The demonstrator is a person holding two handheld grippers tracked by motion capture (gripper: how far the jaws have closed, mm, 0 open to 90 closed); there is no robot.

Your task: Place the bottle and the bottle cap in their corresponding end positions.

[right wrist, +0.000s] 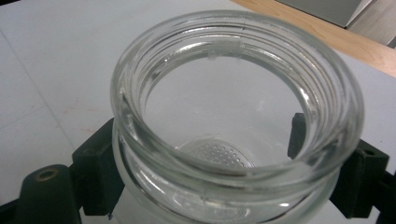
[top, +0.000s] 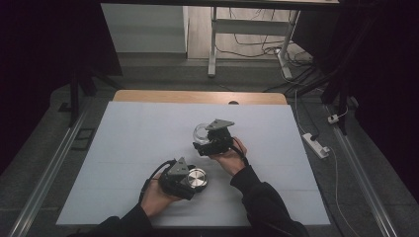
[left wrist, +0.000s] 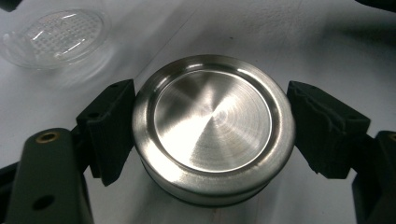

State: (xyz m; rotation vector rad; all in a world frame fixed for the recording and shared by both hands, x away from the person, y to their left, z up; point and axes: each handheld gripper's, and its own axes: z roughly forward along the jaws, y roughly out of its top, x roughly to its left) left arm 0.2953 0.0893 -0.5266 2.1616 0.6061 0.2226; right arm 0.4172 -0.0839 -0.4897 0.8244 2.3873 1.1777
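Surface (top: 128,148): pale sheet over wood, dark floor around, cables and a power strip (top: 316,144) at right. My left hand-held gripper (top: 190,181) clamps a steel lid (left wrist: 212,128) low over the sheet; my right hand-held gripper (top: 207,143) grips a glass jar (right wrist: 233,121) mid-surface.

Your left gripper (top: 190,181) sat at five o'clock, jaws squeezed tight. Your right gripper (top: 205,140) sat at one o'clock, squeezed too.

High view looks forward and down over the table (top: 148,128) – gripper views sit close; all share its white surface
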